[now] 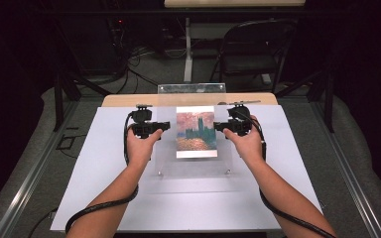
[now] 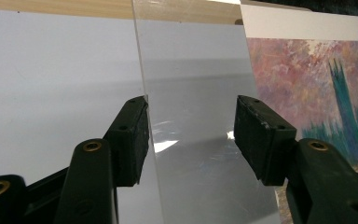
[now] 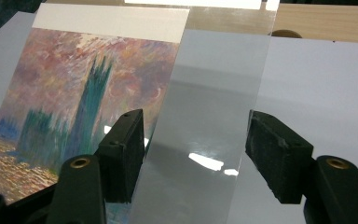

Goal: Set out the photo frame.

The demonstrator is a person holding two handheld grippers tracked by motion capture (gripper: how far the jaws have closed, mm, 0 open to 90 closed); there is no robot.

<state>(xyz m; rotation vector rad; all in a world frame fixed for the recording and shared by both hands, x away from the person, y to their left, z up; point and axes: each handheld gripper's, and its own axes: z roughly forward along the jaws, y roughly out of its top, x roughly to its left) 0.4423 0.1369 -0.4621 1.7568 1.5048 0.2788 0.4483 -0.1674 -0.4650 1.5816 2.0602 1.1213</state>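
High view, hands: We hold the left gripper [image 1: 161, 127] and the right gripper [image 1: 220, 127] at either side edge of a clear acrylic sheet [image 1: 193, 166] lying on the white bench [image 1: 104, 163].
High view, print: A painted print [image 1: 196, 131] of towers at sunset sits in the middle of the sheet, its long axis running away from us, midway between both grippers.
High view, surroundings: A second clear panel [image 1: 192, 88] stands at the far edge; a folding chair [image 1: 255, 52] waits well beyond.
Left gripper view: Our left gripper [image 2: 191, 135] stands part open, straddling the sheet's edge strip [image 2: 196, 116]; one pad sits at the edge, the other is apart from it. The print [image 2: 317, 84] lies beyond.
Right gripper view: Our right gripper [image 3: 196, 149] is likewise part open astride the opposite strip [image 3: 214, 107], pads not pressing, the print [image 3: 84, 79] just inward.
Judgement: Both hands look equally near; nothing blocks a pinch on the edges.
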